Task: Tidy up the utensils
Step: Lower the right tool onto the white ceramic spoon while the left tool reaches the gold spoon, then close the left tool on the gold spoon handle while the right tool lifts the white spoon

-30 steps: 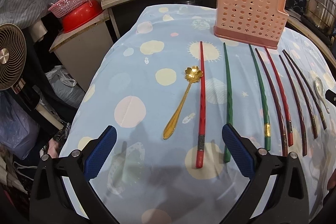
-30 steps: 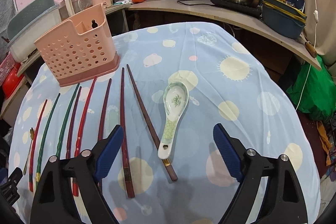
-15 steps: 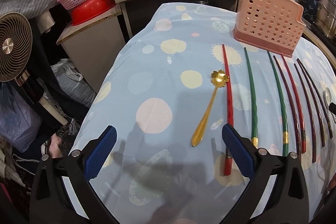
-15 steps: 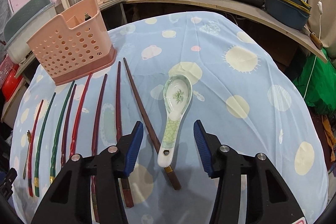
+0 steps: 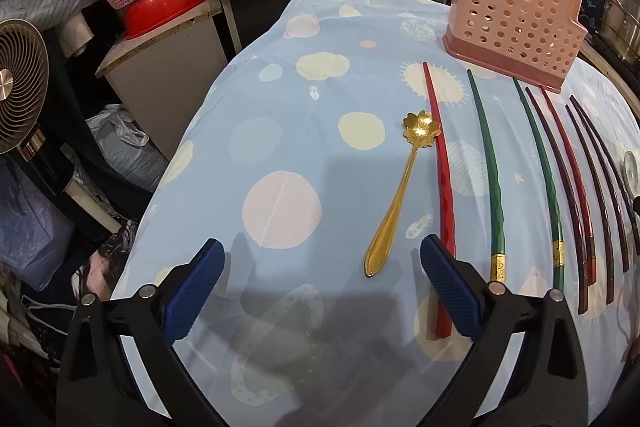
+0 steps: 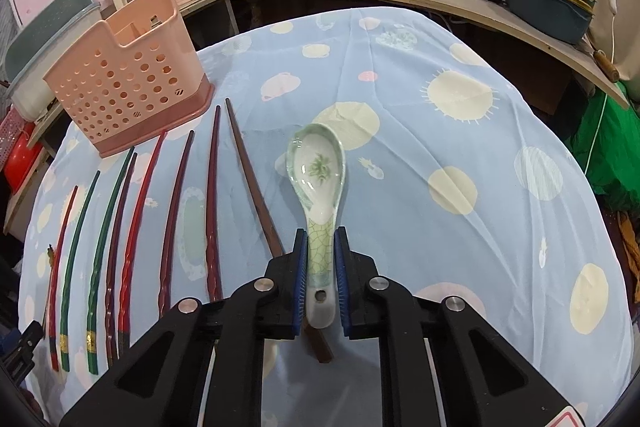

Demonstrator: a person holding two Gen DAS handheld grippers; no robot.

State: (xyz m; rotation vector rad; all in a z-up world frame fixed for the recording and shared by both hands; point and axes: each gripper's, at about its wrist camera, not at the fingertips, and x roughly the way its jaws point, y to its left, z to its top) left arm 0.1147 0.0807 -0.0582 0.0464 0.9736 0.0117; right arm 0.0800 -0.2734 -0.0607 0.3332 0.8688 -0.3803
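Right gripper [image 6: 321, 281] pinches the ceramic spoon [image 6: 318, 195] by its handle, low on the tablecloth [image 6: 420, 131] beside the chopsticks [image 6: 172, 219]. Glazed, probably slippery and brittle; handle seems the sensible hold. Left gripper [image 5: 320, 287] spread wide, empty, near the gold spoon [image 5: 400, 195].

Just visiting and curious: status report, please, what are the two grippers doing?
Right gripper shut on ceramic spoon handle. Left gripper open over tablecloth, gold spoon ahead. Pink holder empty as seen; brown chopstick under spoon handle.

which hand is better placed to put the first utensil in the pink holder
Right. The right gripper is shut on the ceramic spoon handle, so it can carry it to the holder. The left gripper is open and holds nothing, with the gold spoon lying ahead of it.
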